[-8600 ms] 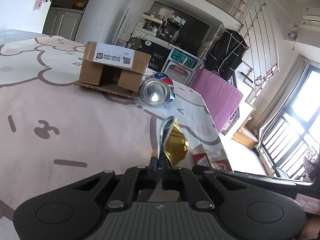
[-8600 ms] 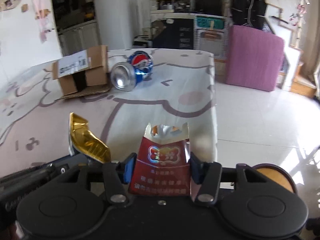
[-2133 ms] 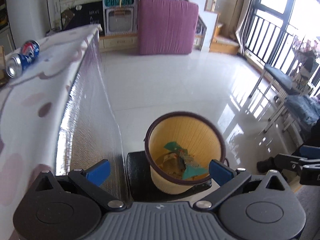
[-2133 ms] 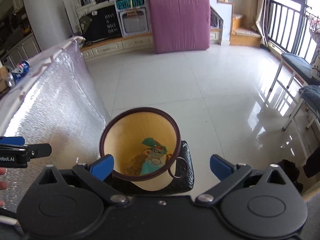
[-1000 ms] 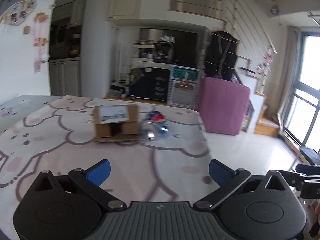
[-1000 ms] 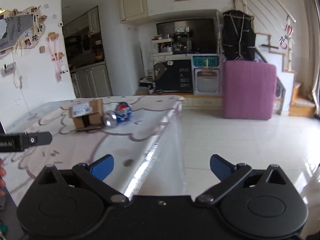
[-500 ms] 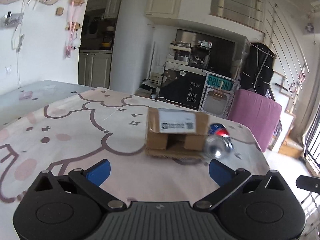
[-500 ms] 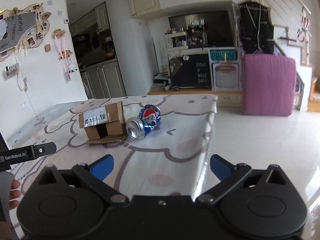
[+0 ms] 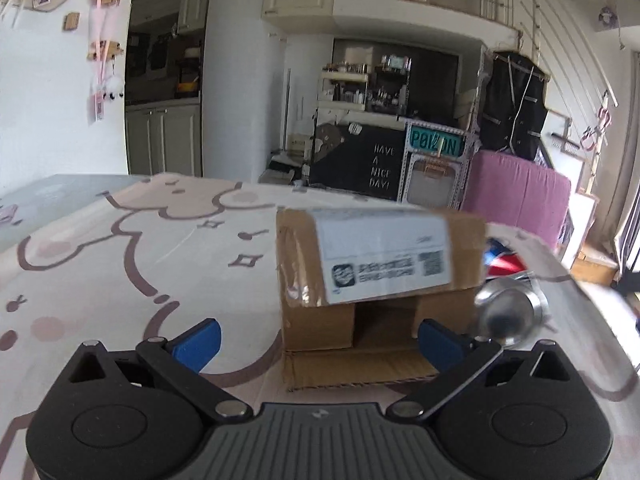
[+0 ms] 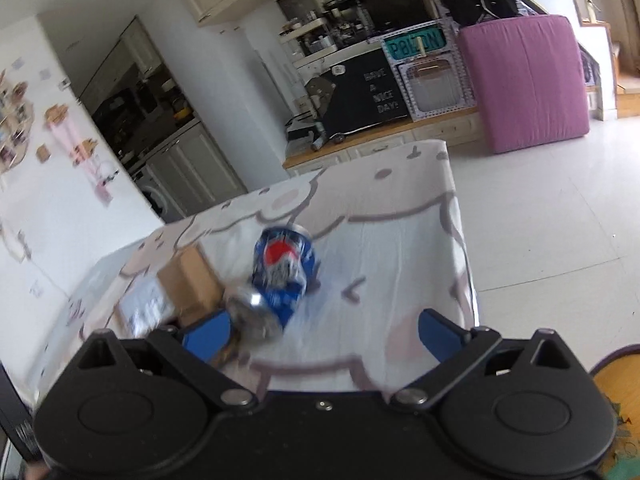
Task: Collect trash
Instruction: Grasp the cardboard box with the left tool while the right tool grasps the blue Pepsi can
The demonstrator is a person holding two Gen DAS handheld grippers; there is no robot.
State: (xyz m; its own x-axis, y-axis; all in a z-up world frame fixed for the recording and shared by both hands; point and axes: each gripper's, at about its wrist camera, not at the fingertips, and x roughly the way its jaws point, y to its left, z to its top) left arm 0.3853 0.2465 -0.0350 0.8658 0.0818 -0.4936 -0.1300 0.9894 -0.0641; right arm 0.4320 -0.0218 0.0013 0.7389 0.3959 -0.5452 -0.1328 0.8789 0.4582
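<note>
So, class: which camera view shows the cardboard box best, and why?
The left wrist view: the cardboard box fills the centre, label and open front visible, slightly blurred. In the right wrist view the box is small, heavily blurred, partly behind the can.

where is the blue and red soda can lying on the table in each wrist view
Left wrist view: the blue and red soda can lies at right, just right of the brown cardboard box, its silver end facing the camera.
Right wrist view: the can sits near centre, blurred, the box on its left.
Shared landmark: the purple upright cushion beyond the table.
</note>
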